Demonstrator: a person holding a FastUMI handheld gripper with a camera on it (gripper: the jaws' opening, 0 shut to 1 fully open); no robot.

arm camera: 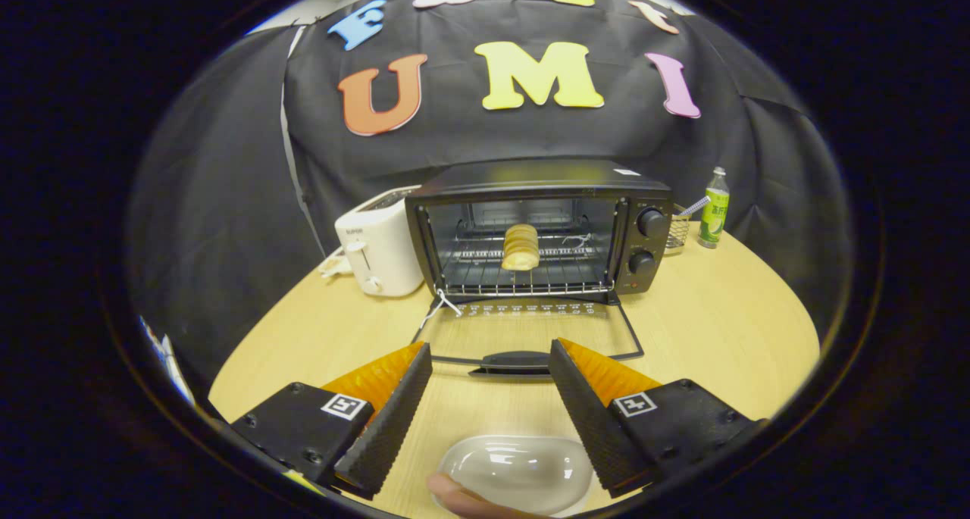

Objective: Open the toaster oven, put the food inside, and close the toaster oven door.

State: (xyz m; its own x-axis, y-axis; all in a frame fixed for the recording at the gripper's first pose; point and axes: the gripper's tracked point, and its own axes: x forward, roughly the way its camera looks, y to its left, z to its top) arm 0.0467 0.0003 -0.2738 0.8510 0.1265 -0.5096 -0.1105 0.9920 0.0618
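The gripper (490, 367) stands wide apart and holds nothing; its two wedge-shaped fingers (386, 420) have ribbed black rubber faces and orange backs. Between them, close in, sits a smooth, glossy, translucent oval dish (519, 473) on the pale wood-grain counter (720, 329), with a fingertip (447, 492) touching its near rim. Just beyond the fingertips lies the toaster oven's (538, 227) glass door (530, 329), folded flat onto the counter, its black bar handle (515, 362) nearest the gripper. The oven is a boxy black metal shell with two round knobs (650, 222) on its right side. Inside, on the wire rack (530, 273), rests the food (520, 247), a ridged, golden, rounded piece. A glossy white toaster (377, 246) stands touching the oven's left side; a green bottle (714, 208) and a small wire basket (677, 235) stand to its right.
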